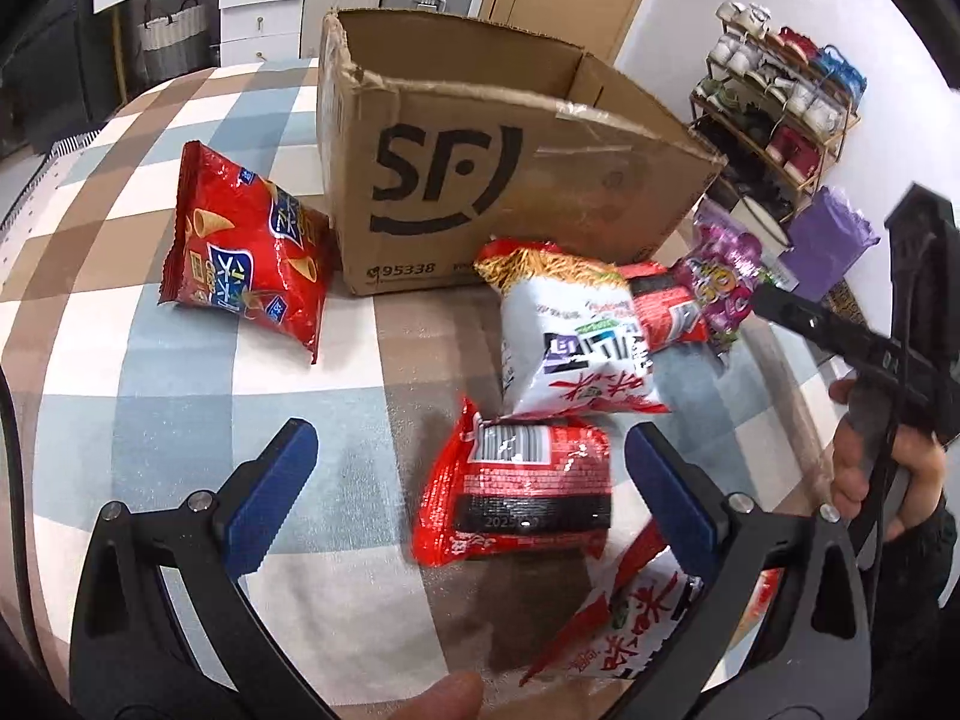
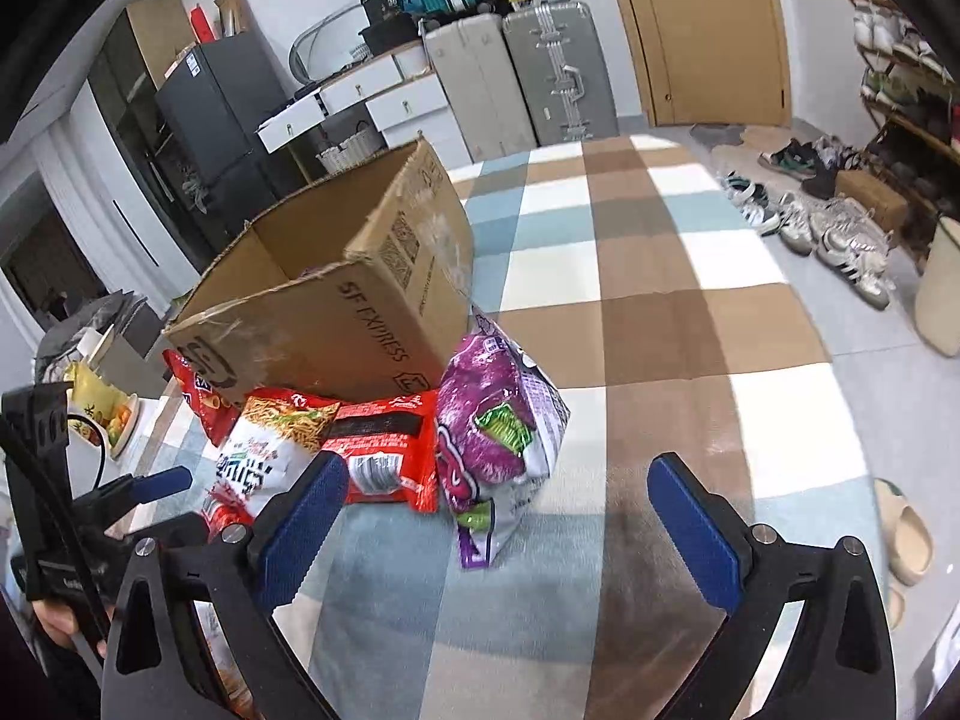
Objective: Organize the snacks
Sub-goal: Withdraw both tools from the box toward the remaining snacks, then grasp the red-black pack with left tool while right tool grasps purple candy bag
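Both grippers are spread wide and hold nothing. The left gripper (image 1: 471, 468) straddles a red noodle packet (image 1: 522, 492) lying in front of the SF cardboard box (image 1: 480, 180). The right gripper (image 2: 498, 510) hovers near the purple snack bag (image 2: 498, 432) leaning on that box. Risk: slick, puffy film may slip from the pads, or the neighbouring white noodle bag (image 1: 576, 336) gets dragged.

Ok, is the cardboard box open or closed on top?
Open. The cardboard box stands upright on the checked table, and its top shows bare inner walls with no flaps folded over it.
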A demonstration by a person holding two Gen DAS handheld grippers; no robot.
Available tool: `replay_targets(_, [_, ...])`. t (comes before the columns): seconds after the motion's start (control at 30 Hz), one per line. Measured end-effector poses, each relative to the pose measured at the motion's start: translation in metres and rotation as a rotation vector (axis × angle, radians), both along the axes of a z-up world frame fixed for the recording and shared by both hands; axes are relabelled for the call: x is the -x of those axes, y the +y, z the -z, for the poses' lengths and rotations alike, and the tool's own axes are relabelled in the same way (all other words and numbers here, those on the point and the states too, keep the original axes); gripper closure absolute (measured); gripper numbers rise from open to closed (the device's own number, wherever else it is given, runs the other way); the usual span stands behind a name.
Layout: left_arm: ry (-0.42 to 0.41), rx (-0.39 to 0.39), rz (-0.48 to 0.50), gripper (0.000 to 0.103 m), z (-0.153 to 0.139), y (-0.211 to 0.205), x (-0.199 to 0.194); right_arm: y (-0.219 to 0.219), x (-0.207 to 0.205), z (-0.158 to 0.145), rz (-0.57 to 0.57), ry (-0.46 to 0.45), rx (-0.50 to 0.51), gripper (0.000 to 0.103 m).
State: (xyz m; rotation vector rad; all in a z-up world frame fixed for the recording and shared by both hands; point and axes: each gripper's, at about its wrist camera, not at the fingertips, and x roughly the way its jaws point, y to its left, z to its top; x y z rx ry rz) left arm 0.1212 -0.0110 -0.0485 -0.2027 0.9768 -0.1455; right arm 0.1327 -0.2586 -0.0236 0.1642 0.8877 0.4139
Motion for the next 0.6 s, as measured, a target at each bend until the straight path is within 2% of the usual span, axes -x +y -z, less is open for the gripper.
replay_targets(0.13, [0.056, -0.031, 0.047, 0.001, 0.011, -0.011, -0.004, 0.006, -0.015, 0.011, -0.001, 0.023, 0.017, 0.018])
replay_targets(0.37, [0.047, -0.071, 0.056, 0.003, 0.014, -0.024, -0.006, 0.013, -0.024, 0.017, -0.010, 0.015, 0.003, 0.023])
replay_targets(0.57, [0.029, -0.063, 0.109, 0.024, 0.013, -0.034, 0.000, 0.011, -0.022, 0.015, -0.012, 0.010, -0.026, 0.034])
replay_targets(0.6, [0.026, -0.054, 0.119, 0.031, 0.013, -0.034, 0.000, 0.011, -0.021, 0.014, -0.009, 0.007, -0.028, 0.036])
